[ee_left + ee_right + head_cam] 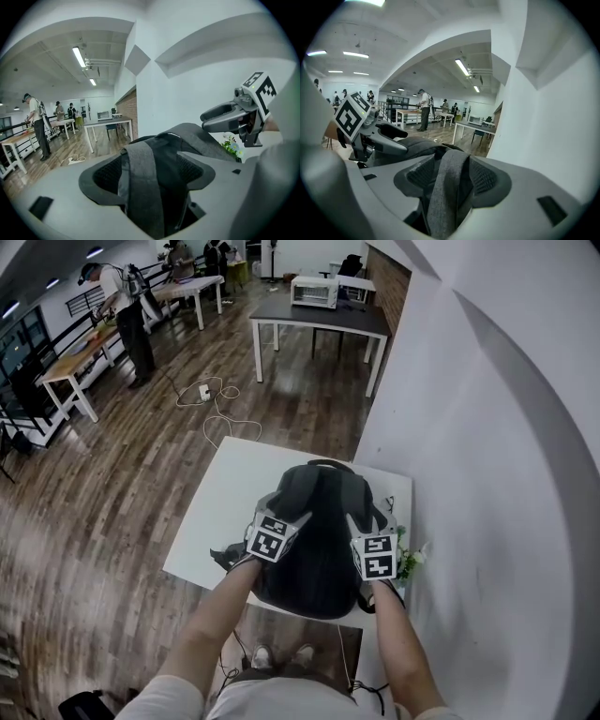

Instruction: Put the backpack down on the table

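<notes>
A dark grey backpack lies on the small white table, against the wall. My left gripper is at its left shoulder strap and my right gripper at its right one. In the left gripper view the jaws stand wide apart with a grey strap running loosely through the gap, narrower than the opening. The right gripper view shows the same: a grey strap hangs between widely spread jaws and fills only part of the gap. Each gripper also shows in the other's view: the right gripper and the left gripper.
A white wall rises right beside the table. A small bunch of flowers stands at the table's right edge, near my right gripper. Cables lie on the wooden floor beyond. Further off are a dark table and a standing person.
</notes>
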